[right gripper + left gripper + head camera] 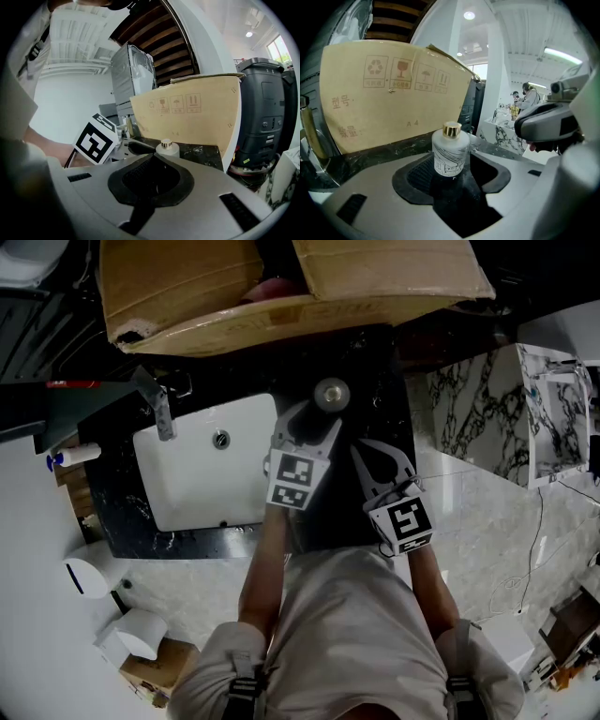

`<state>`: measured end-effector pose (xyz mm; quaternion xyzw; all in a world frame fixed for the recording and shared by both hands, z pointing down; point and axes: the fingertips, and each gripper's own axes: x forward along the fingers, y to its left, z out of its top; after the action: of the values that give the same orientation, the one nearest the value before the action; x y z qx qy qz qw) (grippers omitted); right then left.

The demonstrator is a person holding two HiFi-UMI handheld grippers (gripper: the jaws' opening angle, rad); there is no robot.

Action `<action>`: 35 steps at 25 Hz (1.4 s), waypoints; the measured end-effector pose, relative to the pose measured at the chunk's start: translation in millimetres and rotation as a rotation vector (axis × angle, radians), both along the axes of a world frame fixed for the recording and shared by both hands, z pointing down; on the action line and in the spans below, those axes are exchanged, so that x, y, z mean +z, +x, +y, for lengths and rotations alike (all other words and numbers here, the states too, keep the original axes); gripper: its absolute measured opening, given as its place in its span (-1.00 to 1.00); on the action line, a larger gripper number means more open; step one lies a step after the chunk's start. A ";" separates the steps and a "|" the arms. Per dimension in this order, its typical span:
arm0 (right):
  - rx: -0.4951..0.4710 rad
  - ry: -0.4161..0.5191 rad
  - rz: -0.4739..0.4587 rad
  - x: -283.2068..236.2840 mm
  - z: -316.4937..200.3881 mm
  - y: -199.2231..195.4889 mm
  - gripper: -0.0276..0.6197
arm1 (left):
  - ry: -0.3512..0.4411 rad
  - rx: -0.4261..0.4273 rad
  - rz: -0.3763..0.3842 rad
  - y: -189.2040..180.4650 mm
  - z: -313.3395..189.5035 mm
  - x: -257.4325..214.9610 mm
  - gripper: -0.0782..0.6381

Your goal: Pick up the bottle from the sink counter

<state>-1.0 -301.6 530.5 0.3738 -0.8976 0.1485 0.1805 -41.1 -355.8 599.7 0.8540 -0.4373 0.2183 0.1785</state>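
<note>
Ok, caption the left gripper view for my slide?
Left tool, open, faces a frosted white bottle with gold cap on the black counter, cardboard box behind.

Head view dim, perhaps underexposed; gripper views brighter, edges fisheye-warped.

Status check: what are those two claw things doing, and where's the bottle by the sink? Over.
Left gripper open, bottle upright at its tips, not gripped. Right gripper shut, empty, alongside. Nothing blocking; cardboard box behind bottle.
</note>
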 end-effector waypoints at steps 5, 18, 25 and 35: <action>-0.004 -0.011 -0.002 4.2 -0.7 -0.6 -0.93 | -0.006 0.008 0.005 3.8 -8.2 4.4 -0.09; 0.011 -0.019 0.001 8.7 -3.8 5.3 -0.93 | -0.020 0.042 0.008 19.1 -27.4 18.2 0.07; 0.021 -0.022 0.007 10.2 -3.4 9.9 -0.93 | -0.011 0.035 0.004 22.7 -34.3 20.6 0.08; 0.028 -0.017 0.001 8.4 -0.8 8.9 -0.93 | 0.002 0.030 -0.006 21.3 -36.4 20.7 0.11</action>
<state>7.9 -302.4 538.9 0.3848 -0.8908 0.1585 0.1823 -19.9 -392.2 620.4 0.8600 -0.4251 0.2231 0.1730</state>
